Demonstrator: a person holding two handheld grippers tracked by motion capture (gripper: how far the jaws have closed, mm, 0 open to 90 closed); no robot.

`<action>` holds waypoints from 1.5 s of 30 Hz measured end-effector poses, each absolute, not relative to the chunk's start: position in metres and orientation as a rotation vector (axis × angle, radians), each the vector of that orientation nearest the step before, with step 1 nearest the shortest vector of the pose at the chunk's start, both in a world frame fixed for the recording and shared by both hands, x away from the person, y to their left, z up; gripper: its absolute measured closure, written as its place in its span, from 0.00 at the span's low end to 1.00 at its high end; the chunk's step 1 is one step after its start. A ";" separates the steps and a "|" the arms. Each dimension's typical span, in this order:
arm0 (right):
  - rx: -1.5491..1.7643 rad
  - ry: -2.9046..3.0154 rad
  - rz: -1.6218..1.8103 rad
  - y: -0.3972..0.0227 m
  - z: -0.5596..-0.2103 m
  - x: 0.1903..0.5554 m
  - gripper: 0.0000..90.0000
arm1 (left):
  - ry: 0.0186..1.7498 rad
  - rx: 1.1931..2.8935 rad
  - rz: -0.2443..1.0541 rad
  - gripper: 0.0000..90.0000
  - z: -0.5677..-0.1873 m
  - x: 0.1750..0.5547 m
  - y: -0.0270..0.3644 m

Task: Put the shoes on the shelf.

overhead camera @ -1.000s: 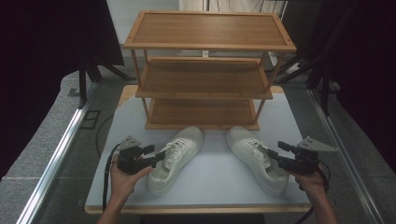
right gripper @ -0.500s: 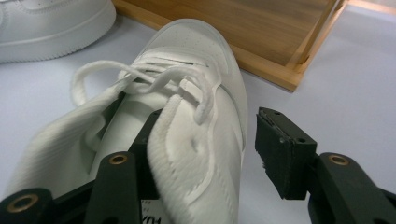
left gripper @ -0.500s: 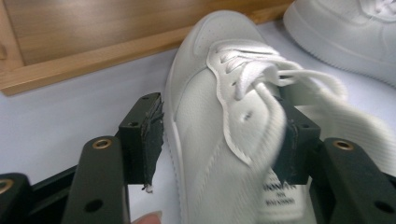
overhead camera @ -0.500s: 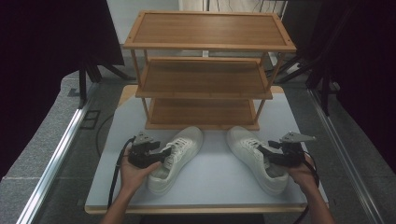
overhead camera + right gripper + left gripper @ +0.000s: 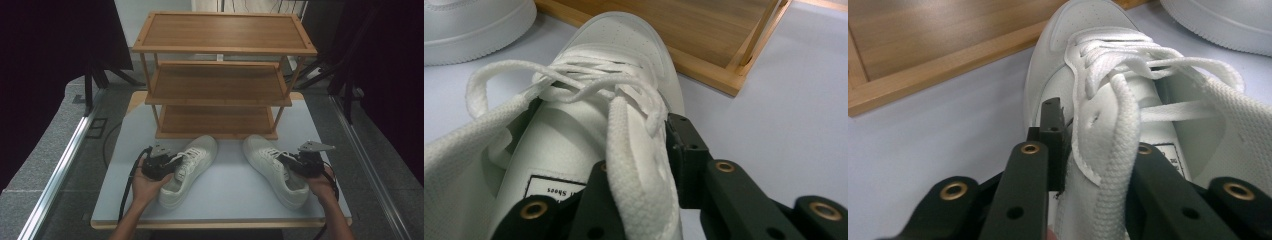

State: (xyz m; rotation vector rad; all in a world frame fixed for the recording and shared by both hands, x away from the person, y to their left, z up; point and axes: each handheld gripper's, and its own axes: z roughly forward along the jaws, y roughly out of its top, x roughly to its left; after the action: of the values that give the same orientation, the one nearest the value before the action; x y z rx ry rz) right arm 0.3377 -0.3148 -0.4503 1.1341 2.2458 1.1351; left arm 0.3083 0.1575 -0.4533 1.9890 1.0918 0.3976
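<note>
You are clamping the left gripper point(image 5: 175, 165) on the left shoe point(image 5: 189, 170) and the right gripper point(image 5: 289, 161) on the right shoe point(image 5: 276, 170), jaws having just been closing over each soft, light collar wall (laces slippery), both lying on the table point(image 5: 225, 195) before the shoe rack point(image 5: 220, 75).

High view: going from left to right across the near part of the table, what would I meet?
Left gripper → left white shoe → right white shoe → right gripper, with each gripper's jaws closed on the side wall of its shoe.
</note>
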 end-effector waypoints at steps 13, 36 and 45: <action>1.243 2.126 1.273 -0.324 -0.447 0.331 0.93 | 1.027 1.893 0.389 0.91 -0.444 0.298 0.163; 1.499 1.794 1.871 -0.348 -0.433 0.310 0.92 | 0.937 1.419 0.104 0.91 -0.401 0.282 0.191; 1.500 1.700 2.002 -0.352 -0.414 0.305 0.93 | 0.900 1.370 0.092 0.91 -0.381 0.285 0.190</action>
State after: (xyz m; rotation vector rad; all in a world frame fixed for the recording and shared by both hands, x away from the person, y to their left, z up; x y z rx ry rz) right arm 0.3054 -0.3516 -0.4144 1.5001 1.7002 2.0015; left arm 0.2852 0.1902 -0.3808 1.3696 0.9003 0.0925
